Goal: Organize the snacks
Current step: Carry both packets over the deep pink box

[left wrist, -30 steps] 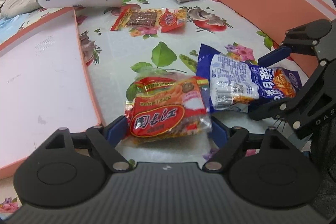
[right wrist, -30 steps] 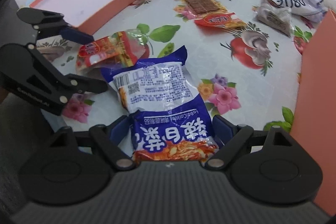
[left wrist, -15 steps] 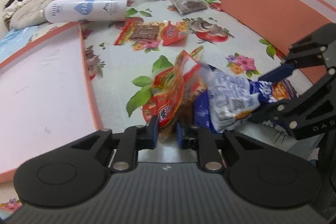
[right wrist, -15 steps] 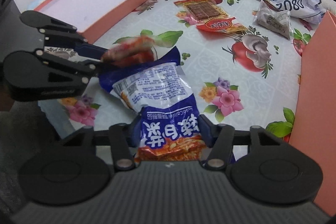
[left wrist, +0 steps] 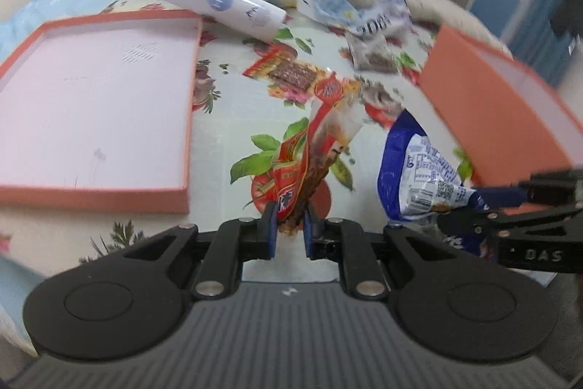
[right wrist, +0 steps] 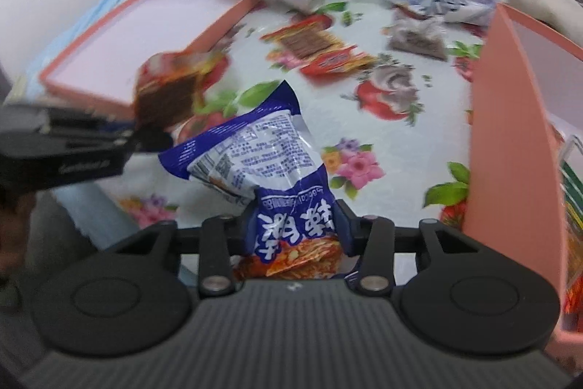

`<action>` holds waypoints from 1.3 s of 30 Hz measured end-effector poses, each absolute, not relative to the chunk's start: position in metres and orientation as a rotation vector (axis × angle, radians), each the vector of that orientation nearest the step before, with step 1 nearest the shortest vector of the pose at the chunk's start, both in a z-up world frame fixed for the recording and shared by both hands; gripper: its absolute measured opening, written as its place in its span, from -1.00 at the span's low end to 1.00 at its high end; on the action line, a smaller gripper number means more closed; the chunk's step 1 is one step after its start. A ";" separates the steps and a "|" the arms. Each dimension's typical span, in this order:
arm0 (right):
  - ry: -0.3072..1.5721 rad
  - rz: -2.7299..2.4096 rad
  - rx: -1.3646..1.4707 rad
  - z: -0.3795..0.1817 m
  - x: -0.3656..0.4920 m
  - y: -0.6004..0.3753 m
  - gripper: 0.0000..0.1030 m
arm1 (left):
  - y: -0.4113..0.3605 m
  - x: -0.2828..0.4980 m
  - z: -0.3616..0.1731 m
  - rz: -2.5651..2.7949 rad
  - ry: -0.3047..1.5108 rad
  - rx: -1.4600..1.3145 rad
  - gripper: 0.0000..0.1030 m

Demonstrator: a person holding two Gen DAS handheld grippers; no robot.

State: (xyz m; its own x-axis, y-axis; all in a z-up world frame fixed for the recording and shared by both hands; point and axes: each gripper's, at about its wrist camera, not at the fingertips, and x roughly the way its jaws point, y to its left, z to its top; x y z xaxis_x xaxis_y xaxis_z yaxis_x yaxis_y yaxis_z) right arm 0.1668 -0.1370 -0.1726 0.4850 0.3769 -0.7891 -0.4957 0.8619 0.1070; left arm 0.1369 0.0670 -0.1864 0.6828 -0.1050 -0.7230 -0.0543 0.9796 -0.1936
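Gripping two packets clear of the flowered cloth [left wrist: 226, 119]: left gripper [left wrist: 288, 231], jaws just closed on red snack packet [left wrist: 306, 163], long axis running away from the jaws; right gripper [right wrist: 297, 225], jaws closing on blue snack packet [right wrist: 262, 155]. Orange box [right wrist: 510, 133] just right of blue packet, nearer the right gripper; shallow lid [left wrist: 91, 104] left of red packet.

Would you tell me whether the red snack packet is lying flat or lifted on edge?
Lifted on edge: the red packet stands pinched at its bottom in the left claw, off the floral cloth.
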 end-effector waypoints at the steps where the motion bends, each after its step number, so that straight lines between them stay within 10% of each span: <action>1: 0.917 0.511 -0.119 -0.170 0.167 -0.139 -0.12 | 0.067 0.135 -0.183 -0.023 0.815 -0.221 -0.68; 39: 0.552 0.291 0.169 -0.016 0.133 -0.215 -0.12 | 0.006 0.140 -0.017 -0.121 0.542 -0.329 -0.68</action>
State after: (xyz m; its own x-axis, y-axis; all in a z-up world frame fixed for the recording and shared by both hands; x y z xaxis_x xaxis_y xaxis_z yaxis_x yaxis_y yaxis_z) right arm 0.1333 -0.2146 -0.0162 0.8120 0.3164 -0.4904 -0.2265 0.9453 0.2348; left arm 0.1396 0.0063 -0.0172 0.8511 -0.1988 -0.4858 0.0266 0.9406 -0.3384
